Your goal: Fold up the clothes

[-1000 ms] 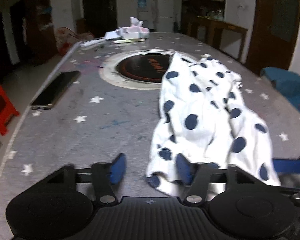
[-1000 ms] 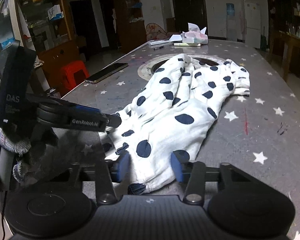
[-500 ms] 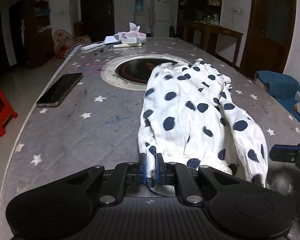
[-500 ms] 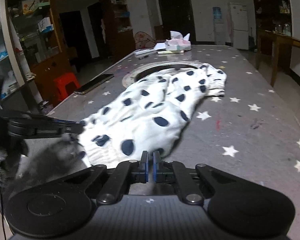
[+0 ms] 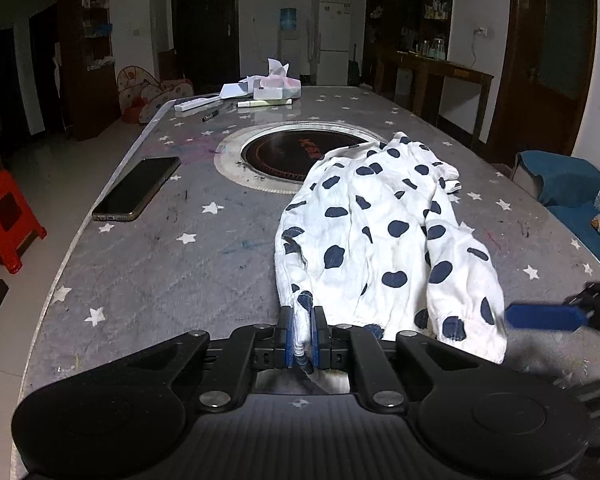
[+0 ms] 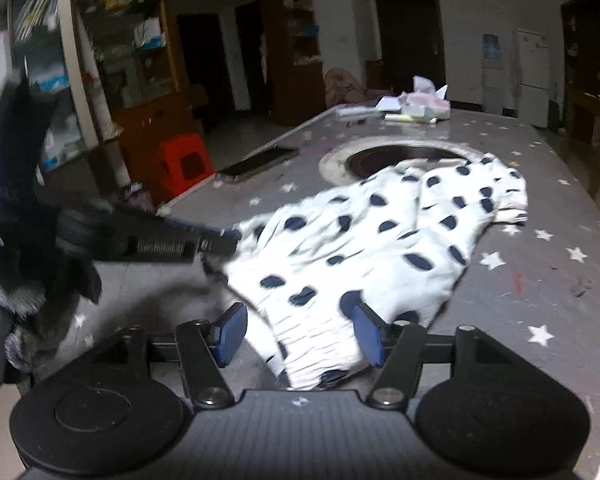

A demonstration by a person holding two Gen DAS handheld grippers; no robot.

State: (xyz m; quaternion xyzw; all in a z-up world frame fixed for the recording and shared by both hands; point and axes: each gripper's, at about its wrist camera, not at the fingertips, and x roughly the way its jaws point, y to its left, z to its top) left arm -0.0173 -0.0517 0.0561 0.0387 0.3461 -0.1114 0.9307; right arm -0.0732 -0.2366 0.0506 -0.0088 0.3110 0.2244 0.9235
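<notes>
Garment, white with navy spots, sprawls across our star-print table, far end beside the inset burner; our left gripper pinches its near hem, our right gripper gapes wide around another edge; phone lies left

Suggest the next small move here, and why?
Probably shut the right gripper on the hem lying between its open jaws. The left gripper already pinches its corner of the garment; a second hold lets both lift the edge to fold it.
</notes>
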